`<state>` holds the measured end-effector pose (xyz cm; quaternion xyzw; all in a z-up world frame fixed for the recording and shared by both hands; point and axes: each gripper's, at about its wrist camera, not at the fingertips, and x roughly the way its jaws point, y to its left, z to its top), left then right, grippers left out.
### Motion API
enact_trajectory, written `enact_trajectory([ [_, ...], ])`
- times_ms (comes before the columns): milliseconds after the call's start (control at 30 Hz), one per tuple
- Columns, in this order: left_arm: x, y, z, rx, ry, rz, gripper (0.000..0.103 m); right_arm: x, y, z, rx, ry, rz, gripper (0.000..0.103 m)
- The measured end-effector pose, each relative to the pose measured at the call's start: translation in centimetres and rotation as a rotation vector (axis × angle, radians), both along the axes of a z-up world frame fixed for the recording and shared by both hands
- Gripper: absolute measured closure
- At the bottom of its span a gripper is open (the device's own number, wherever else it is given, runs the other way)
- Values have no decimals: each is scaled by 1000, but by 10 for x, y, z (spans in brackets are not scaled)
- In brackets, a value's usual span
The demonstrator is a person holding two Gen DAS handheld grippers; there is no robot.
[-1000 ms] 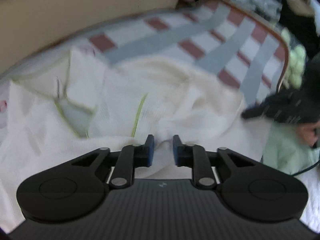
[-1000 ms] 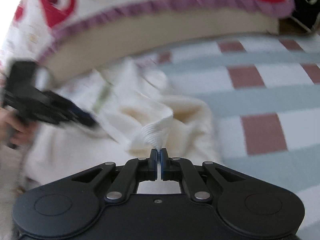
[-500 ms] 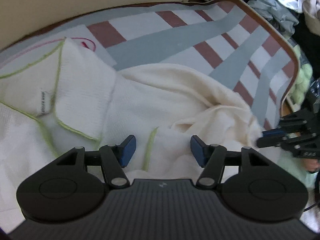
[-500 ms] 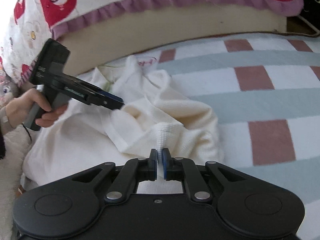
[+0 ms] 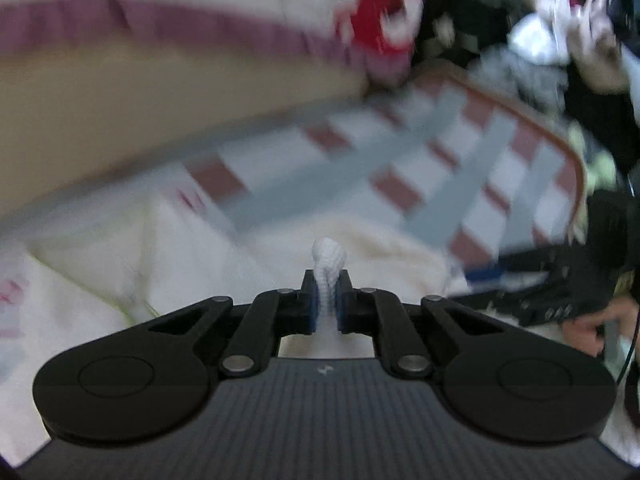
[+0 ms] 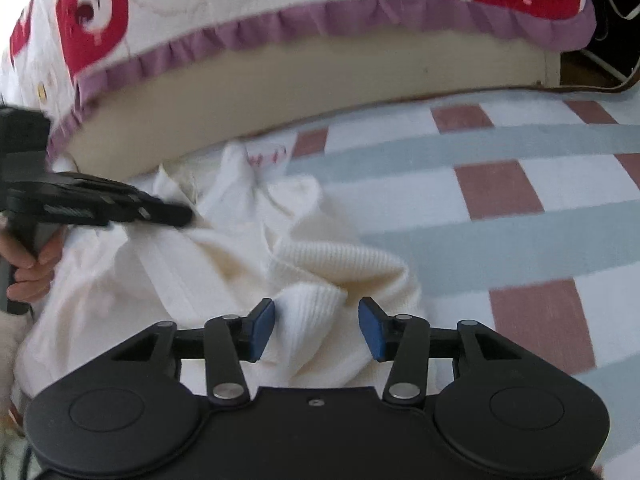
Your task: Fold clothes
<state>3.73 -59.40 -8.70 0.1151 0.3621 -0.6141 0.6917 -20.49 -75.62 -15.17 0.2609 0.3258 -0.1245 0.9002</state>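
1. The cream knit garment is lying rumpled on the checked mat, the one with white, grey-blue and brick-red squares. It's bunched up right by the beige side of the bed, which has a cartoon quilt with a purple frill hanging over it.

2. Left gripper: the jaws are closing and they're pinched on a little tuft of the cream knit. In the left wrist view a ribbed nub of fabric pokes up above the blue pads, squeezed tight between them. The rest of the garment spreads out below and to the left of that claw. That whole view is pretty smeared, so the details past the claw are mushy.

3. Right gripper: the jaws are opening, with blue pads standing clearly apart. A ribbed fold of the same knit sits in the gap between them, but the pads aren't pressing on it, so it's let go.

4. From the right wrist view you can see the left gripper reaching in from the left with its tip against the far-left part of the garment, and a hand wrapped around its handle.

5. The two claws are on opposite ends of the garment: left one on the far side near the bed, right one at the near ribbed edge.
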Motion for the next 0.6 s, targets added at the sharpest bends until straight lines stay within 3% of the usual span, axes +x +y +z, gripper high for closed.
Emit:
enact_trajectory([
  [33,6,5,5,-17,-27,30,95,0,-4,-1,27,-30,2,86],
  [167,22,12,-1,-21,-51,134,95,11,-11,-4,17,-26,-12,93],
  [300,30,10,-22,14,-47,212,95,28,-19,4,-115,-44,-77,95],
  [400,30,4,-31,79,-52,259,95,41,-29,12,-200,-122,-116,95],
  [533,33,6,-32,107,-64,254,95,64,-32,12,-299,-134,-130,95],
  [600,36,8,-30,116,-58,265,95,68,-33,9,-299,-141,-132,95],
])
